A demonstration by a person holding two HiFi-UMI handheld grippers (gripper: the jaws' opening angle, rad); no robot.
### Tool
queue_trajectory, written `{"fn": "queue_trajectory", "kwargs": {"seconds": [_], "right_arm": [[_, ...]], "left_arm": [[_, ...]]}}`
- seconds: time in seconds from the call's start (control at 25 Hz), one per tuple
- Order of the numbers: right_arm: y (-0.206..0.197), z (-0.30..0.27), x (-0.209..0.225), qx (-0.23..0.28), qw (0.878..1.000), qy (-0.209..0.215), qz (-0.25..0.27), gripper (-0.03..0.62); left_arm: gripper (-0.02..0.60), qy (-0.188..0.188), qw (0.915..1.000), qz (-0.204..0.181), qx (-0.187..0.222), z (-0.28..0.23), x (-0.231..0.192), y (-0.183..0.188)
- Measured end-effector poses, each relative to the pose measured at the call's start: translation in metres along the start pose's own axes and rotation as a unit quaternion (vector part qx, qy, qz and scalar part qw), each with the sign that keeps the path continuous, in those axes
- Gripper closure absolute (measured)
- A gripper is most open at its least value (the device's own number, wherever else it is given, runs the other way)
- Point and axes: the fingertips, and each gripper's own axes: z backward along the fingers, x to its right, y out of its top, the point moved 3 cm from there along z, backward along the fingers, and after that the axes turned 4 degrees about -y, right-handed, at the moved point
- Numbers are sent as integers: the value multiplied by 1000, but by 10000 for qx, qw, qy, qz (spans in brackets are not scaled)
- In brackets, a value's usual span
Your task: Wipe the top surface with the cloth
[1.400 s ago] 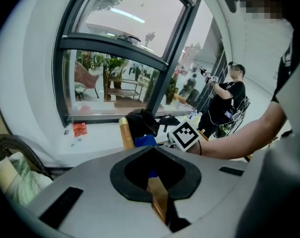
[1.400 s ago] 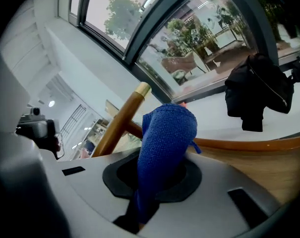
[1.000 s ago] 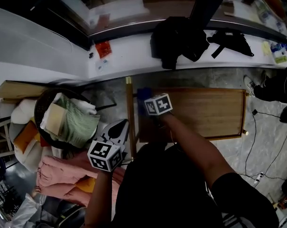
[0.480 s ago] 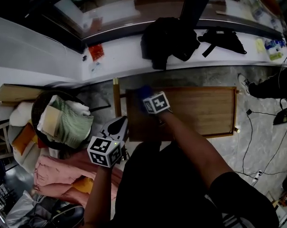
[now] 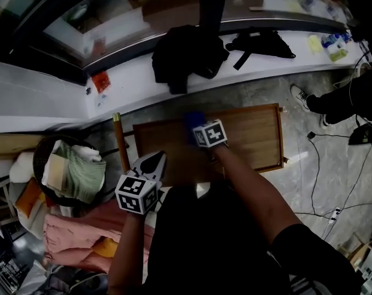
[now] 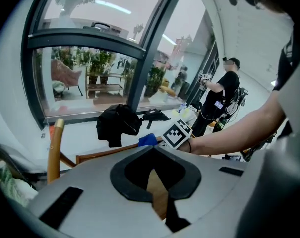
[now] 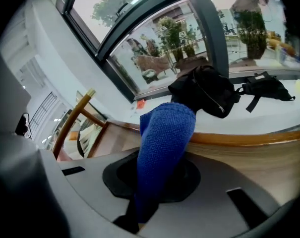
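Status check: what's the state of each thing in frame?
right claw: shut on blue cloth
blue cloth: bunched, held at the wooden top
left claw: shut, empty
black jacket: heaped on the white ledge
basket: full of folded fabric

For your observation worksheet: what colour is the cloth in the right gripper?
Blue. The cloth shows best in the right gripper view.
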Motion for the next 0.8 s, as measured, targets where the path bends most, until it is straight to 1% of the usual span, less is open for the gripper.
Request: {"fn": "queue_trajectory", "kwargs": {"seconds": [0.2,0.36,0.64,0.8], "right_arm": [[-6,35,54,149,9992,-202,-308,546],[-12,64,101,351,9972,-433,-498,546],[-19,108,181,476,9913,-970,-746,546],[-20,129,216,496,9899,-1086,-765,546]], "left_arm": [[572,-193,9997,-134,-23,-31,33,11],[572,-277,9993,-238,-59,-50,55,16],[572,-383,9989,-235,-154,-83,82,10],[572,-428,9987,-230,-133,-100,100,12]]}}
